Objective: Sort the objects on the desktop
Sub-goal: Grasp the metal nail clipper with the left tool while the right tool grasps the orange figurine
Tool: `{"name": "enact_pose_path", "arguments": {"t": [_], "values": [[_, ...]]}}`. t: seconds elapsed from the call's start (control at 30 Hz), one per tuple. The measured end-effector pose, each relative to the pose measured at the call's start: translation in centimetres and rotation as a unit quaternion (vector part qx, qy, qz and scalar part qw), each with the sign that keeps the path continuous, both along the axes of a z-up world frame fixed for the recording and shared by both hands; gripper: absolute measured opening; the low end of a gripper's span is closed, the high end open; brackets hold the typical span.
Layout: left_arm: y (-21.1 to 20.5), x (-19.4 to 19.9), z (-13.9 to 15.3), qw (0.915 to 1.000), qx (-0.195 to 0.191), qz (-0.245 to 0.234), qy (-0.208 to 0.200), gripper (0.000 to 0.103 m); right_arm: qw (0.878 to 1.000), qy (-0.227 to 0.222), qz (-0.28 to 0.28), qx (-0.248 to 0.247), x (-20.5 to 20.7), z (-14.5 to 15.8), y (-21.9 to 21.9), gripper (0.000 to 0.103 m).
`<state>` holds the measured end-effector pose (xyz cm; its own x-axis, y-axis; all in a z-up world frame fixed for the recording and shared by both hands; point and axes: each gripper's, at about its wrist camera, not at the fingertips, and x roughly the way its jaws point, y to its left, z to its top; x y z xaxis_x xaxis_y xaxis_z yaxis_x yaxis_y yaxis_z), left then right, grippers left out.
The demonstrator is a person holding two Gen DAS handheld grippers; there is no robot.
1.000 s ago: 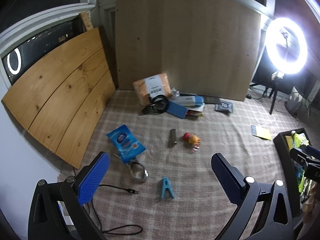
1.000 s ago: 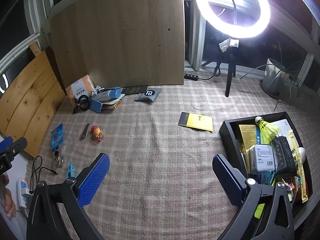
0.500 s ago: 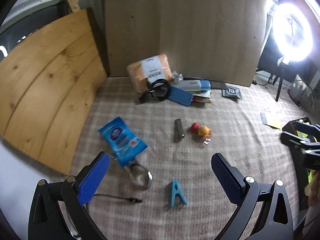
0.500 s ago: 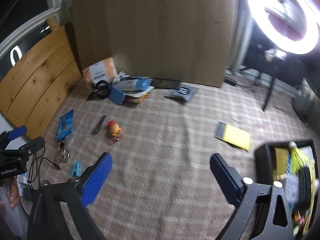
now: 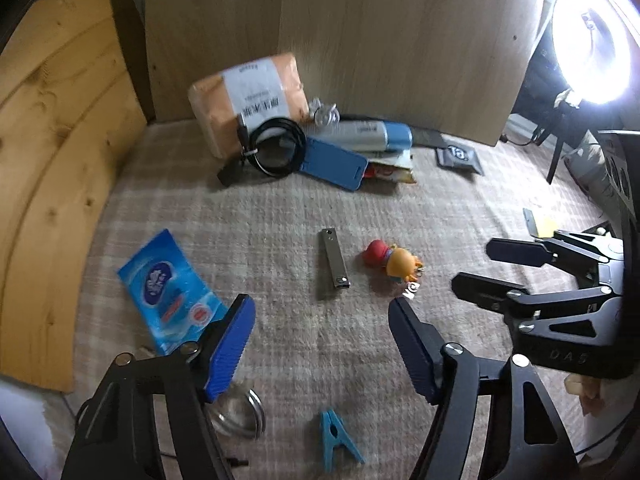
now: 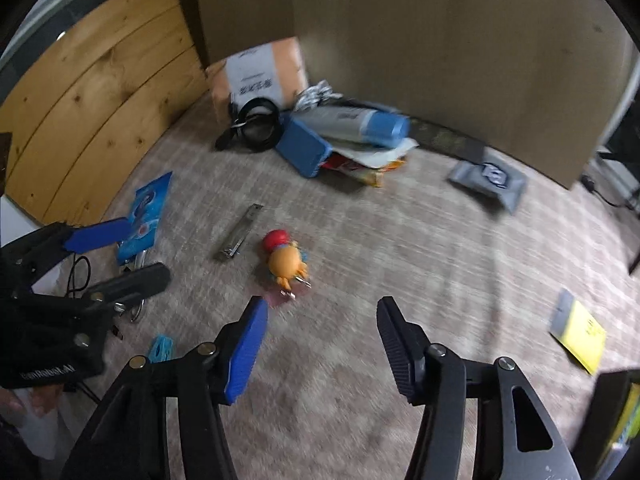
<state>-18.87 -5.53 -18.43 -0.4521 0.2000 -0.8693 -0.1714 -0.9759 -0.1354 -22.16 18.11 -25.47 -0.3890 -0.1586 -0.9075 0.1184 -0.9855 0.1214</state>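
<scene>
A: Beige checked cloth [image 5: 280, 216] is seen over the whole table. How are the jaws of the left gripper [image 5: 322, 318] held?

B: They are held wide apart, and nothing is gripped between them. Straight ahead of the gap, a metal nail clipper [image 5: 333, 263] is laid flat on the cloth. Just beyond the tip of the right jaw, an orange toy figure with a red cap [image 5: 394, 260] is found. A blue wet-wipe packet [image 5: 170, 290] is partly covered by the left jaw.

A: And what is seen close below the jaws?

B: A light blue clothespin [image 5: 335, 438] is laid near the bottom of the view, between the two jaws. A metal ring [image 5: 240, 412] is placed just beside the left jaw.

A: How is the right gripper [image 6: 322, 322] held?

B: Its jaws are also spread open and empty. The same toy figure [image 6: 286, 260] is seen ahead of the left jaw, near its tip, and the nail clipper [image 6: 239, 238] is a little to the left of the toy.

A: What is placed farther away?

B: Well ahead of both grippers, a heap is gathered against an upright wooden board [image 5: 400, 32]: an orange parcel [image 5: 248, 96], a coiled black cable [image 5: 274, 146], a blue case [image 5: 334, 164] and a blue-capped tube [image 5: 370, 136]. A yellow card [image 6: 580, 336] is laid far to the right of the right jaws.
</scene>
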Motion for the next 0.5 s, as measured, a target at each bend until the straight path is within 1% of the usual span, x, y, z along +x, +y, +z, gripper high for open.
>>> {"name": "enact_pose_path", "arguments": {"t": [0.07,0.13,0.17,0.23,0.27,0.33,0.4,0.43,0.5], "values": [[0.0,-0.5,-0.6,1.0000,0.004,-0.004,-0.006,0.073,1.000,0.001,0.011,0.011,-0.8,-0.6,-0.7,0.050],[0.3,-0.9,-1.1,0.9999,-0.001,-0.011,-0.007,0.073,1.000,-0.001,0.018,0.017,-1.6,-1.0,-1.2,0.050],[0.4,-1.2,-1.3,0.9998,-0.005,-0.016,-0.008,0.071,1.000,-0.005,0.023,0.013,-2.0,-1.4,-1.4,0.050],[0.5,-1.6,-1.6,0.9998,-0.009,-0.017,-0.010,0.070,0.999,-0.011,0.029,0.015,-2.7,-1.8,-1.6,0.048],[0.4,-2.0,-1.8,0.9997,-0.009,-0.019,-0.013,0.070,0.999,-0.015,0.032,0.020,-3.1,-2.2,-1.7,0.048],[0.3,-2.5,-2.1,0.9996,-0.009,-0.020,-0.015,0.070,0.999,-0.020,0.033,0.014,-3.5,-2.5,-1.6,0.047],[0.3,-3.0,-2.4,0.9995,-0.009,-0.025,-0.019,0.070,0.999,-0.025,0.037,0.018,-3.8,-2.8,-1.8,0.044],[0.2,-3.2,-2.5,0.9994,-0.011,-0.025,-0.020,0.070,0.999,-0.026,0.039,0.021,-3.9,-3.0,-2.0,0.041],[0.0,-3.6,-2.8,0.9994,-0.008,-0.025,-0.022,0.070,0.998,-0.030,0.045,0.010,-4.1,-3.3,-2.2,0.039]]}}
